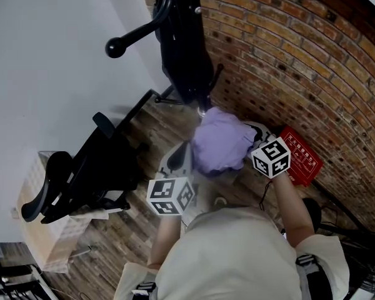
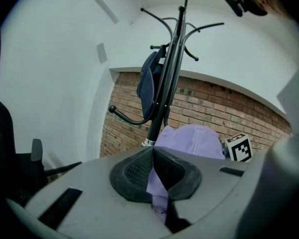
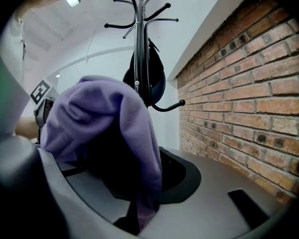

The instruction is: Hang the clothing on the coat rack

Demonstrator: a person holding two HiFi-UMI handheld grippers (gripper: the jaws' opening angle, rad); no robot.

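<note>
A purple garment [image 1: 220,141] hangs bunched between my two grippers, just below the foot of the black coat rack [image 1: 184,49]. My left gripper [image 1: 182,160] is shut on a fold of the garment [image 2: 157,185], which passes between its pads [image 2: 177,176]. My right gripper [image 1: 255,136] is shut on another part; the garment [image 3: 102,118] drapes over its jaws and a strip is pinched low between them. The coat rack [image 2: 168,83] rises straight ahead, with a dark blue item [image 2: 148,86] hung on one of its hooks. In the right gripper view the coat rack [image 3: 139,44] stands beside the brick wall.
A brick wall [image 1: 300,61] runs along the right, with a red sign [image 1: 303,161] leaning at its foot. A black office chair [image 1: 81,174] stands at the left, a pale crate [image 1: 47,242] beside it. Rack hooks [image 1: 119,45] jut out toward the white wall.
</note>
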